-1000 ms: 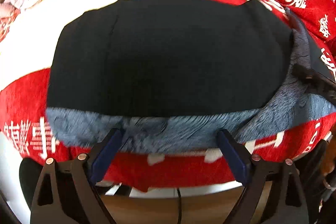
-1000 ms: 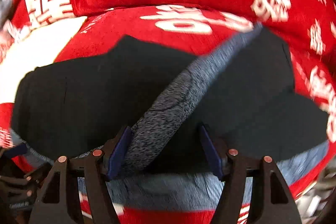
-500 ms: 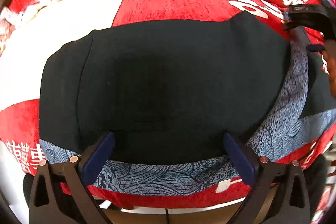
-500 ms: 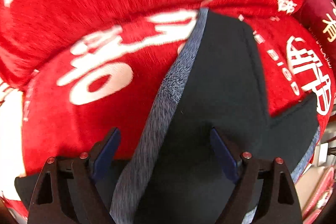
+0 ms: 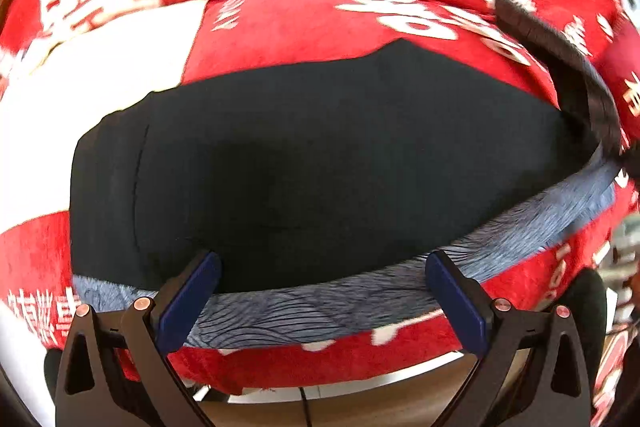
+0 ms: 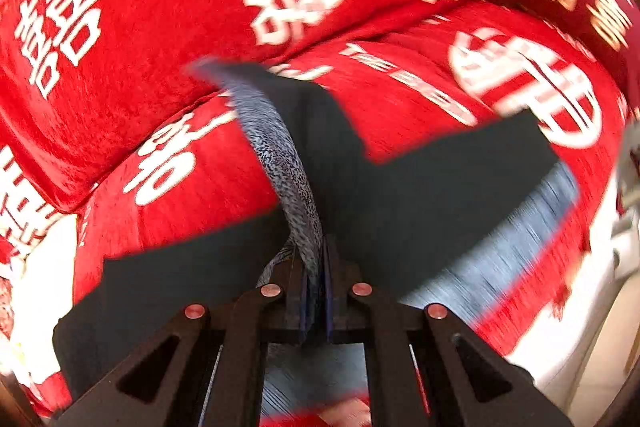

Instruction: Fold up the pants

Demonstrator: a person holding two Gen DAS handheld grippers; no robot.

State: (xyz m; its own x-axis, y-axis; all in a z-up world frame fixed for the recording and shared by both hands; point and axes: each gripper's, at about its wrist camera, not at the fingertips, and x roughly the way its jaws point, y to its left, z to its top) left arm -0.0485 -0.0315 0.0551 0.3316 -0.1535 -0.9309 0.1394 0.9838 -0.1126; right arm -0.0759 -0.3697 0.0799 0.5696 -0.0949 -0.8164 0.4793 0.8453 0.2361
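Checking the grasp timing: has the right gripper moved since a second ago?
Yes. The right gripper has swung rightward along the pants, judged against the characters on the red sofa cover, and shut on their blue-grey edge.

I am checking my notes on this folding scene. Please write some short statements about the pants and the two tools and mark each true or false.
1. The right tool is shut on the pants' blue-grey patterned band. True.
2. The left tool grips the pants. False: it is open, holding nothing.
3. The pants lie on a red cover with white characters. True.
4. The pants are white. False: they are dark.
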